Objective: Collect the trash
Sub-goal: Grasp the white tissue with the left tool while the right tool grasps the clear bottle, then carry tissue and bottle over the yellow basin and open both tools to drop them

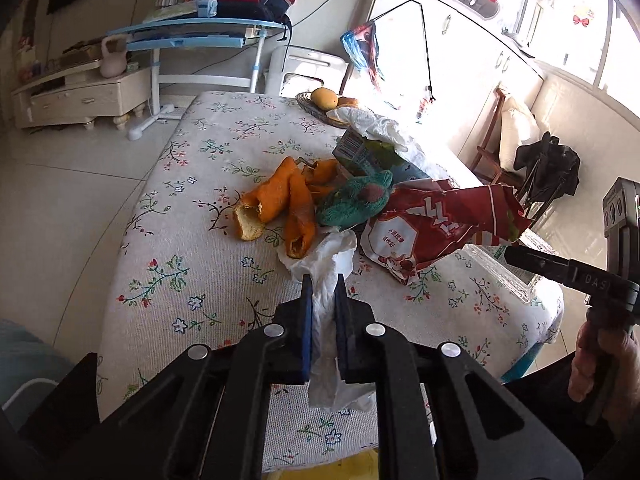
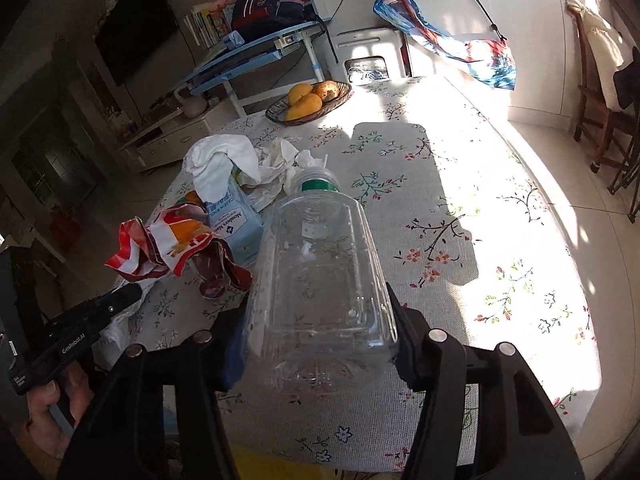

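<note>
On floral worktop (image 2: 500,240), near front edge: trash heap mid-left, fruit basket (image 2: 308,104) at far end. Right claw (image 2: 320,312) clamped across clear bottle (image 2: 320,272), green neck ring pointing away. Left claw (image 1: 323,292) pinched narrow on white tissue (image 1: 332,264), tail hanging below. Red wrapper (image 1: 436,228), orange peel (image 1: 276,208), blue pack (image 2: 236,224) left lying. Best lift tissue straight, avoid dragging peel; keep bottle level. Readable: "GenRobot.AI" on left claw body; wrapper and pack print too blurred to read.
</note>
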`<state>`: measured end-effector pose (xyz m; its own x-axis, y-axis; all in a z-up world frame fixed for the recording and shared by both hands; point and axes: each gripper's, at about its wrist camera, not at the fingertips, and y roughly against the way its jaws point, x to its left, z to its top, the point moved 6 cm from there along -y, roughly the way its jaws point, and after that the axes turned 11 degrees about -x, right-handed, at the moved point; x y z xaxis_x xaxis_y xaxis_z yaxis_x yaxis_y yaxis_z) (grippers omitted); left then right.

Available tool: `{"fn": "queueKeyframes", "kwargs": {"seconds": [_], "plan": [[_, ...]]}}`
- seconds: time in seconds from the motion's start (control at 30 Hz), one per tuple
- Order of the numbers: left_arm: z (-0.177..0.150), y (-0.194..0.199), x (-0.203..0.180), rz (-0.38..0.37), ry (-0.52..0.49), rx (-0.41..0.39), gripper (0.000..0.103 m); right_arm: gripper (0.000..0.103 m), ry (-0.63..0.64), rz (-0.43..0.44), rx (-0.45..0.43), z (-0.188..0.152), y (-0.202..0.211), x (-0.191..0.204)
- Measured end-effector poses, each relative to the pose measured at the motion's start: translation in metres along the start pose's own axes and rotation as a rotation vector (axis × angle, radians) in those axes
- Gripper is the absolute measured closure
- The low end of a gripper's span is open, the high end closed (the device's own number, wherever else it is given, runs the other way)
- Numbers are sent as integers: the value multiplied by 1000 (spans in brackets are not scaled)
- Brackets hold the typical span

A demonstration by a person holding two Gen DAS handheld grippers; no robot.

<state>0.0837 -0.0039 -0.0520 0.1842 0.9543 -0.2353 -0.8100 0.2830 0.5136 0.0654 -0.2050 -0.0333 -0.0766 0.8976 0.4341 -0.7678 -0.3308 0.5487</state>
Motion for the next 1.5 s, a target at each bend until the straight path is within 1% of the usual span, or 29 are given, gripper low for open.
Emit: {"fn": "queueKeyframes", "kwargs": {"seconds": [0.1,0.2,0.33,0.4,0.5,0.6,0.67,0.73,0.8,0.9,0.97,1.0,1.1,1.13,1.2,1.3,1.4,1.47,1.5], "plan": [[2,13,1,-18,5,-32,93,46,-83,21,-32,5,11,-7],[3,22,3,-45,22,-49,93,46,-139,24,-57,8,21,-11],[9,36,9,-128,113,-71,93,46,-184,21,-102,12,34,-19],[11,41,16,-152,163,-81,93,46,-211,31,-135,19,41,-21],[14,46,27,-148,202,-99,93,46,-232,32,-179,24,51,-26],[14,51,31,-130,204,-109,93,46,-254,29,-204,28,58,-31],[13,52,32,-120,199,-111,93,46,-260,23,-206,28,58,-34],[11,52,32,-106,187,-108,93,46,-250,10,-189,25,56,-33],[9,51,31,-96,175,-103,93,46,-202,-10,-128,16,46,-27],[7,51,29,-86,158,-98,93,46,-58,-85,-12,0,28,-13],[6,52,29,-82,150,-98,93,47,21,-117,46,-14,17,-7],[6,52,29,-80,146,-98,93,47,49,-133,60,-18,14,-6],[6,54,29,-79,142,-100,93,47,122,-163,66,-23,12,0],[7,55,29,-82,143,-102,93,47,109,-144,64,-23,13,0],[9,59,30,-92,148,-112,93,47,32,-101,49,-20,17,-5],[11,65,32,-98,157,-126,93,47,-158,-13,-1,-13,31,-19],[10,69,34,-96,167,-130,93,47,-345,80,-69,-7,50,-36],[9,72,35,-94,170,-131,93,47,-441,138,-115,-6,64,-43],[9,73,35,-94,171,-131,93,47,-467,151,-129,-6,71,-44]]}}
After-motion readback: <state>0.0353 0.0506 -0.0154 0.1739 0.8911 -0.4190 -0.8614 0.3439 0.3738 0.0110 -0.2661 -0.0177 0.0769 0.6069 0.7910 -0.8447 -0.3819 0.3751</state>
